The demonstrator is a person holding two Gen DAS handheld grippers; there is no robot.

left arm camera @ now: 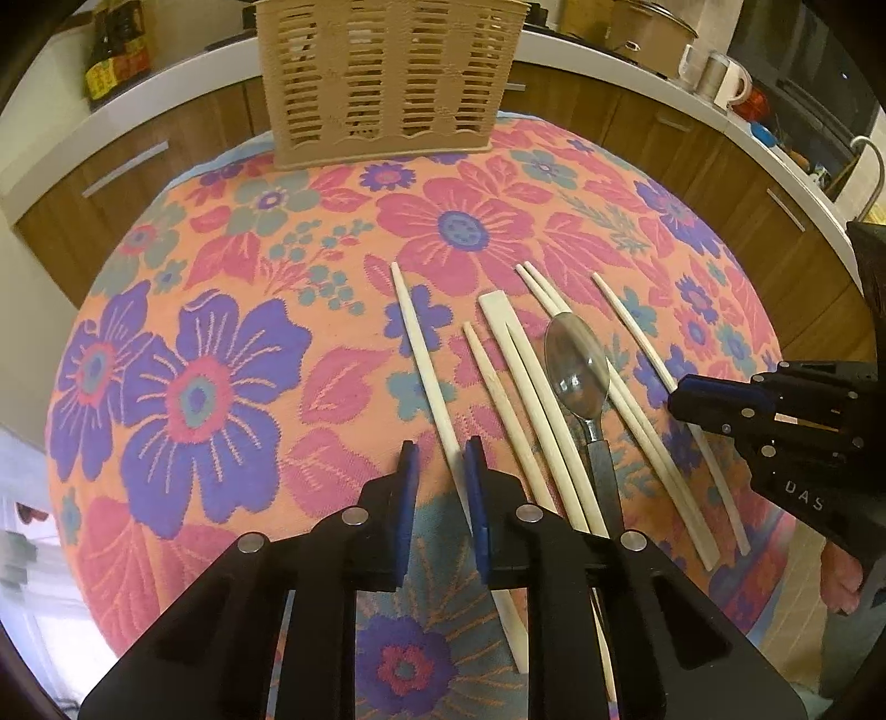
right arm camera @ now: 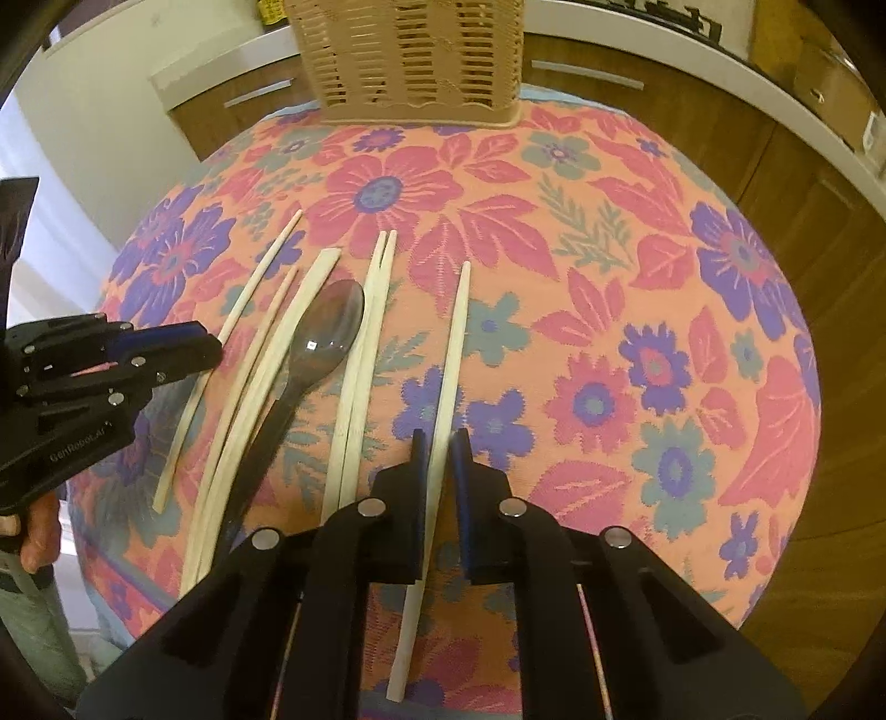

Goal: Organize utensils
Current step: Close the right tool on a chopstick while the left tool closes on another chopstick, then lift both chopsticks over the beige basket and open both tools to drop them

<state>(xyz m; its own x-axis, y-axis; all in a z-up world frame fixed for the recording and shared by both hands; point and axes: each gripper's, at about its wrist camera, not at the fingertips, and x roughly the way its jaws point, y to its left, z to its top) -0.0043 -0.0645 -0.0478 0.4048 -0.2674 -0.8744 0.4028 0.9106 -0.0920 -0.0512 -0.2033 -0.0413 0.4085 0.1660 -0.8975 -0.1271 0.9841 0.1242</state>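
Observation:
Several pale chopsticks and one metal spoon (left arm camera: 578,368) lie side by side on the flowered cloth; the spoon also shows in the right wrist view (right arm camera: 326,338). A beige slotted utensil basket (left arm camera: 387,77) stands upright at the far edge of the table, also in the right wrist view (right arm camera: 415,55). My left gripper (left arm camera: 441,451) is open, its fingers astride the leftmost chopstick (left arm camera: 423,354), not closed on it. My right gripper (right arm camera: 437,443) is open, astride the rightmost chopstick (right arm camera: 454,354). Each gripper shows in the other's view, the right one (left arm camera: 686,399) and the left one (right arm camera: 205,346).
The small round table carries an orange, pink and purple flowered cloth (left arm camera: 221,310). Wooden kitchen cabinets with a white counter (left arm camera: 664,83) curve behind it, holding bottles (left arm camera: 116,50), cups and a pot. The table edge falls off close on both sides.

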